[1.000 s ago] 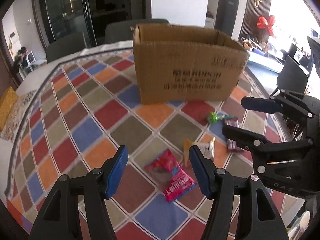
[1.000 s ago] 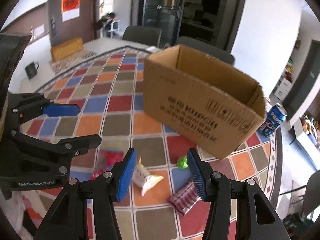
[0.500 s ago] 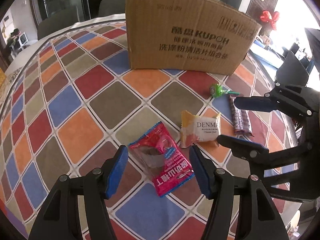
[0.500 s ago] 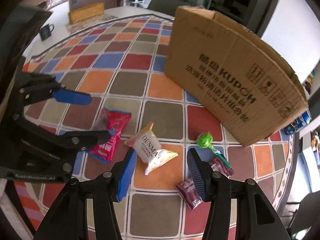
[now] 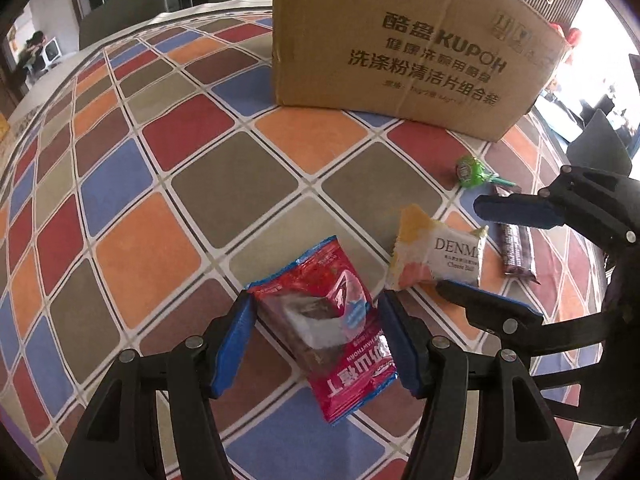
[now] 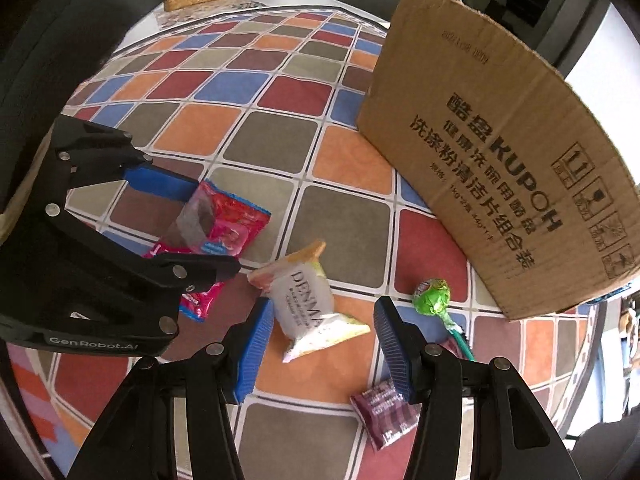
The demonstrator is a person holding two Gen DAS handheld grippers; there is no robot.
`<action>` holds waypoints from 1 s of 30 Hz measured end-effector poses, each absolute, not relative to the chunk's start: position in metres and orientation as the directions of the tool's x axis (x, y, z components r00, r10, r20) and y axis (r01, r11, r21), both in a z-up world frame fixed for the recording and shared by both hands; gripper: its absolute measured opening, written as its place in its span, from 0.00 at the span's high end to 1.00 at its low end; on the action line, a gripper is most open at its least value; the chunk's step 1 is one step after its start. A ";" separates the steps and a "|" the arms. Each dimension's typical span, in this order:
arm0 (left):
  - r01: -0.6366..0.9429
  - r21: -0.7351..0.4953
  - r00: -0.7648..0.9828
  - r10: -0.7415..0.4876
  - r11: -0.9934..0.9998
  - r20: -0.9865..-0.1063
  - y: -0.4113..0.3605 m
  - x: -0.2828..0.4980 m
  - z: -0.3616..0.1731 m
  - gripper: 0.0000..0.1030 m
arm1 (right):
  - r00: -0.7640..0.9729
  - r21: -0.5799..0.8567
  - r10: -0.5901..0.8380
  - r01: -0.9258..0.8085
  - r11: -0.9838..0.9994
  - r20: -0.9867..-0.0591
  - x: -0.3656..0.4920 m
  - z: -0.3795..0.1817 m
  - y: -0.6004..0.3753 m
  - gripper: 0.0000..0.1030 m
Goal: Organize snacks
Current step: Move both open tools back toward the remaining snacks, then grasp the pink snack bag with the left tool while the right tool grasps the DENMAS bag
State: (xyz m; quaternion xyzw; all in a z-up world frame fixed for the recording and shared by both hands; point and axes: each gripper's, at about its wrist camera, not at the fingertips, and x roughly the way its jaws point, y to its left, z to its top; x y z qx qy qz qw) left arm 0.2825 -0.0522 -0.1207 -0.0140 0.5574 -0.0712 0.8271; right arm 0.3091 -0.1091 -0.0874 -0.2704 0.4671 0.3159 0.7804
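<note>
The left claw (image 5: 314, 344) is apart, 1 blue pad on each side of the red snack bag (image 5: 328, 332), not squeezing it. The right claw (image 6: 322, 346) is apart too, around the white cheese snack (image 6: 308, 308). Both snacks lie flat on the checkered table (image 5: 236, 168). A green lollipop (image 6: 434, 298) and purple bar (image 6: 386, 410) lie near the cardboard box (image 5: 400, 48).

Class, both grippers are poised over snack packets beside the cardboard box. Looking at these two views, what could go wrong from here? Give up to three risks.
1. The left gripper straddles the red packet, the right gripper the white packet; working this close, the two grippers may bump.
2. Both packets lie flat and crinkly, so open jaws might pinch only an edge and slip.
3. The lollipop and purple packet lie near the right fingers and could get knocked.
</note>
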 end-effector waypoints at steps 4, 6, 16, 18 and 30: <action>0.110 -0.107 0.366 -0.141 0.988 -0.920 -0.048 0.284 -0.121 0.41 | 0.350 -0.108 0.239 -0.736 0.668 -0.906 0.315 -0.094 -0.106 0.48; 0.111 -0.101 0.373 -0.136 0.989 -0.918 -0.048 0.283 -0.120 0.47 | 0.351 -0.104 0.232 -0.721 0.685 -0.907 0.318 -0.098 -0.104 0.48; 0.118 -0.144 0.388 -0.179 0.983 -0.904 -0.049 0.278 -0.119 0.62 | 0.345 -0.039 0.250 -0.651 0.758 -0.905 0.319 -0.104 -0.102 0.55; 0.106 -0.161 0.388 -0.190 0.981 -0.902 -0.046 0.277 -0.119 0.63 | 0.356 -0.036 0.248 -0.630 0.775 -0.901 0.317 -0.103 -0.103 0.56; 0.111 -0.183 0.431 -0.214 0.977 -0.877 -0.041 0.268 -0.106 0.79 | 0.427 0.039 0.276 -0.486 0.873 -0.861 0.305 -0.087 -0.124 0.64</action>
